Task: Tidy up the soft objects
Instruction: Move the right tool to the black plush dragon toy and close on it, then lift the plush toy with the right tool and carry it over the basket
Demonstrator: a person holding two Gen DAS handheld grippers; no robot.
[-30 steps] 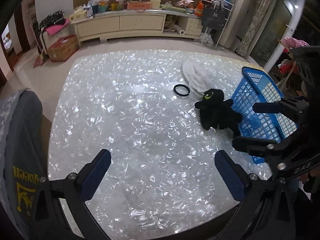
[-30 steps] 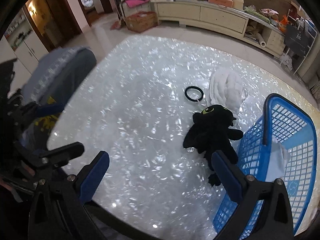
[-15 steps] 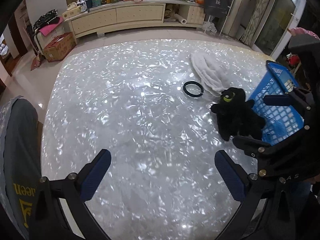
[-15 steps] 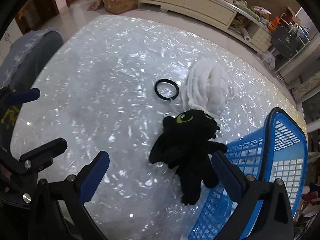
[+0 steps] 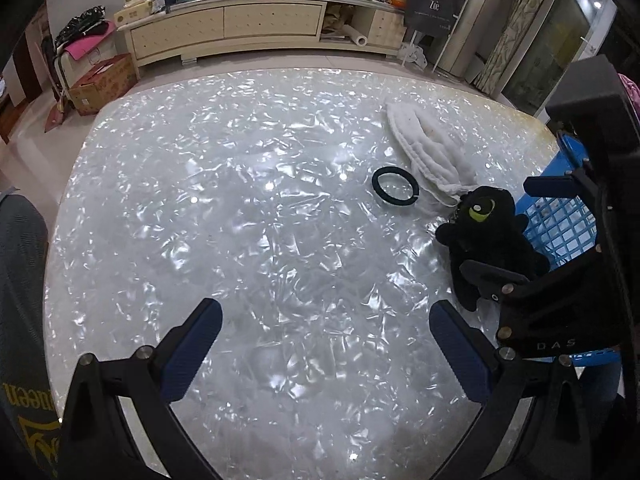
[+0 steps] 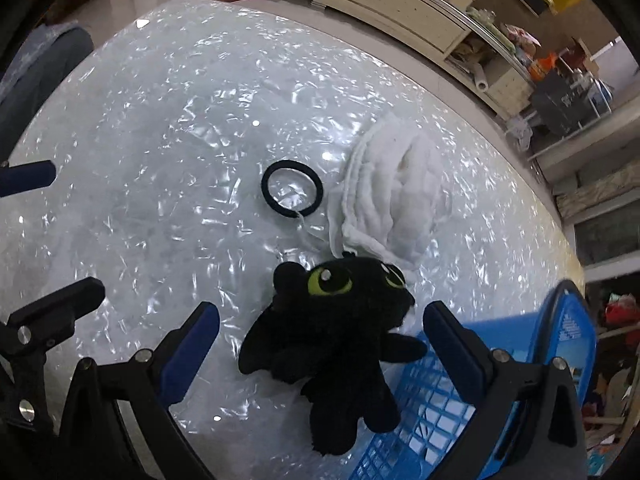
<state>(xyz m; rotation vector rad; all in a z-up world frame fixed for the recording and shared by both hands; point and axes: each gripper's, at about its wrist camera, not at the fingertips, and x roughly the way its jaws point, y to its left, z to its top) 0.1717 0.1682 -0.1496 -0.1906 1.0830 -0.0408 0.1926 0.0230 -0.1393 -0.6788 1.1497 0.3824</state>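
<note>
A black plush dragon [image 6: 340, 332] with green eyes lies on the table against the blue basket [image 6: 560, 364]; it also shows in the left wrist view [image 5: 486, 236]. My right gripper [image 6: 320, 344] is open, its fingers on either side of the plush, not closed on it. A white folded cloth [image 6: 392, 196] lies just behind the plush, with a black hair band [image 6: 292, 189] to its left. My left gripper [image 5: 326, 344] is open and empty over bare table. The cloth [image 5: 428, 156], the band [image 5: 395, 185] and the basket [image 5: 560, 220] show at the right of the left wrist view.
The table [image 5: 240, 220] has a shiny white pearl-pattern top. A grey chair back [image 5: 20, 280] stands at its left edge. A long cream sideboard [image 5: 240, 28] with clutter runs along the far wall. A cardboard box [image 5: 102, 84] sits on the floor.
My right gripper has moved forward and down until the plush sits between its open fingers. My left gripper has drifted forward slightly. Both stayed open.
</note>
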